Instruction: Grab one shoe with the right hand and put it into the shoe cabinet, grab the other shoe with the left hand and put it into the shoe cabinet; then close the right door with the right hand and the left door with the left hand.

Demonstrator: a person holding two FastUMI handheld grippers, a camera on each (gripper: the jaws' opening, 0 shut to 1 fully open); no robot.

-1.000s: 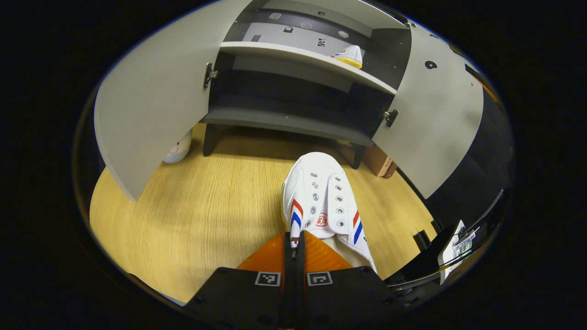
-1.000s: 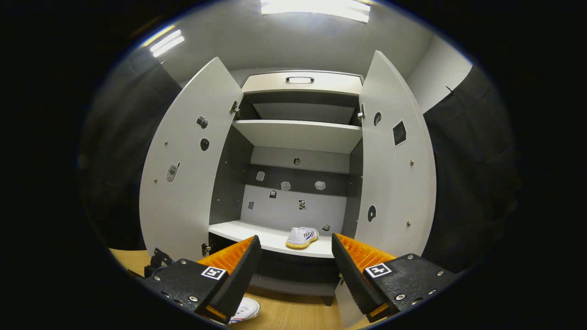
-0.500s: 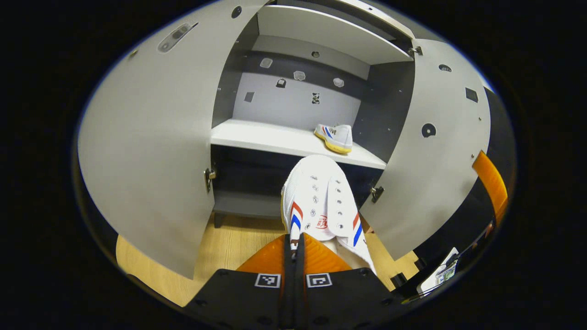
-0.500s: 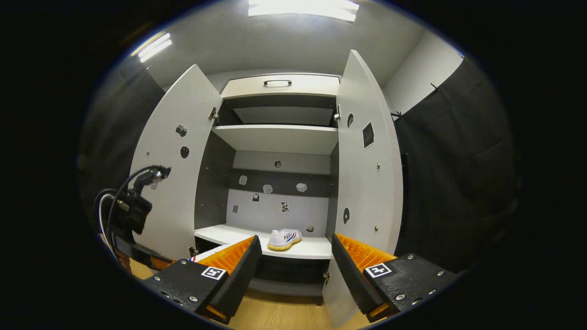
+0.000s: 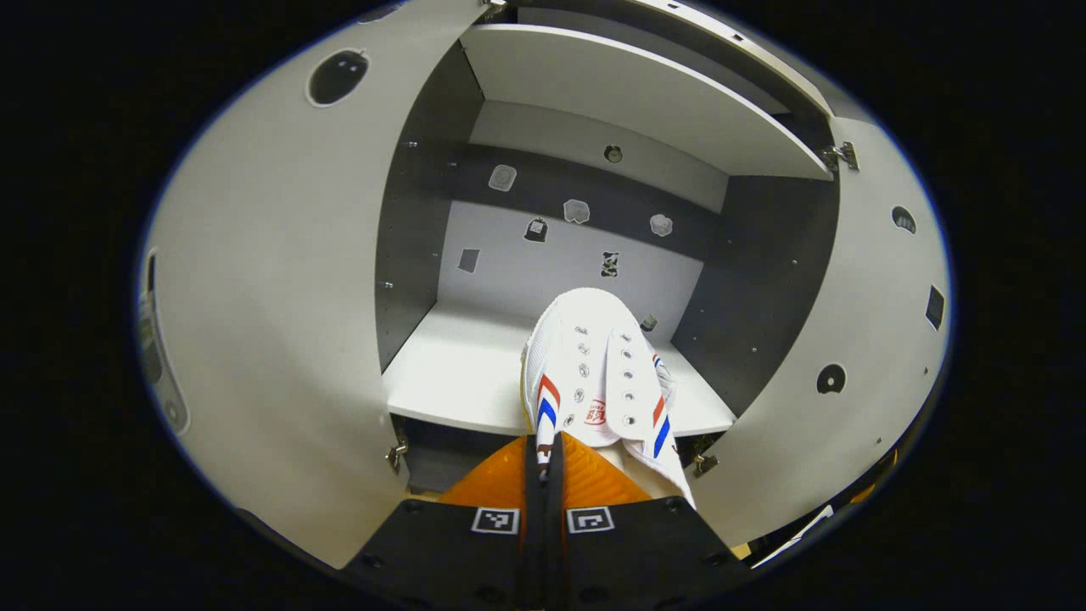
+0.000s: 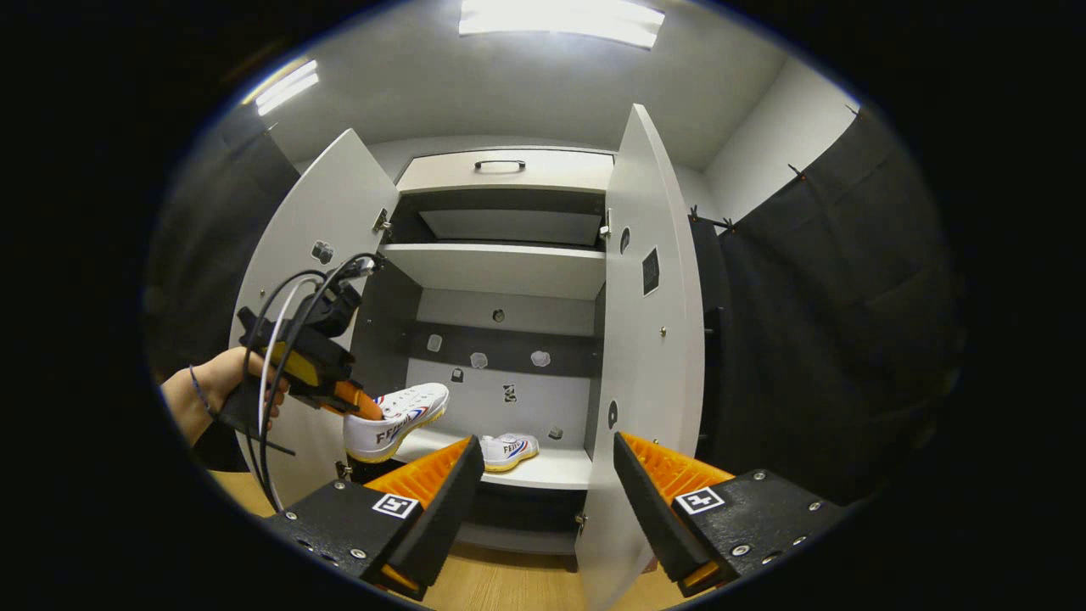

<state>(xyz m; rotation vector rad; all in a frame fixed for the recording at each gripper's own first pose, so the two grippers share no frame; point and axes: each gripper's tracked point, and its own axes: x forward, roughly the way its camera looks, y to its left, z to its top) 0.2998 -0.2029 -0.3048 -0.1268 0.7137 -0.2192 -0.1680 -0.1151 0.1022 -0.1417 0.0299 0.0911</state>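
Left gripper view: my left hand-held gripper (image 5: 544, 450) pinches a shoe (image 5: 594, 373) by its heel, just ahead over the cabinet (image 5: 543, 271) shelf (image 5: 450, 373). My right hand-held gripper (image 6: 547, 475) is spread, facing the second shoe (image 6: 507, 450) resting on that shelf.

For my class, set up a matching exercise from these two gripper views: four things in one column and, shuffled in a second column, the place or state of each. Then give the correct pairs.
Things
1. left gripper
2. right gripper
3. shoe on the shelf
4. cabinet doors

States
A. open, holding nothing
B. lying inside the shoe cabinet
C. swung wide open
D. shut on the second shoe, held in front of the shelf

Pairs: 1-D, 2-A, 3-B, 4-C
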